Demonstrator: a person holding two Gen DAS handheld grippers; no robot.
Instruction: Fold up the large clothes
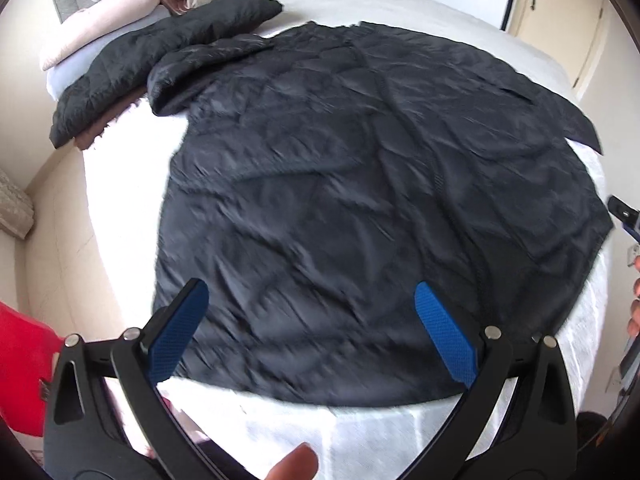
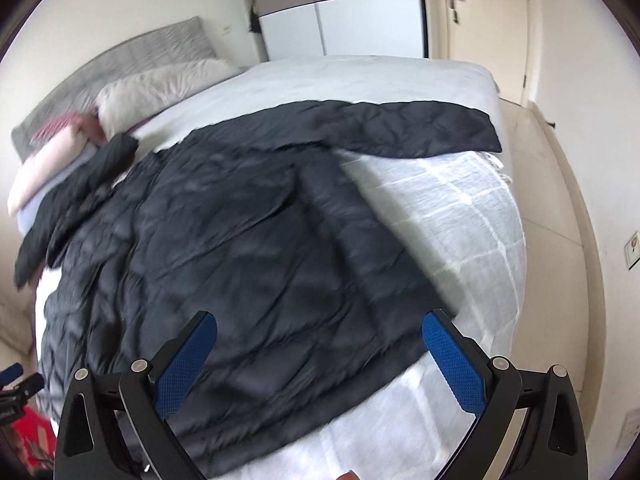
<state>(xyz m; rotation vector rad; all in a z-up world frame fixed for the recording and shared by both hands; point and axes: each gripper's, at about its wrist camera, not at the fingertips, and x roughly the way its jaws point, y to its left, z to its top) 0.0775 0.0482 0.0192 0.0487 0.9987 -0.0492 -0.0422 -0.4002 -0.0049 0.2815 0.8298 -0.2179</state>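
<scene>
I see the black quilted jacket (image 1: 360, 200) spread flat on the bed (image 1: 360, 432), its hem below my left gripper (image 1: 312, 316) and right gripper (image 2: 320, 344); both jaws gape, holding nothing.

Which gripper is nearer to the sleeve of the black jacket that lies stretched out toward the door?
The right gripper. It hangs open over the hem on the side of that sleeve. The left gripper, also open, is over the hem at the opposite side, near the bed's other edge.
</scene>
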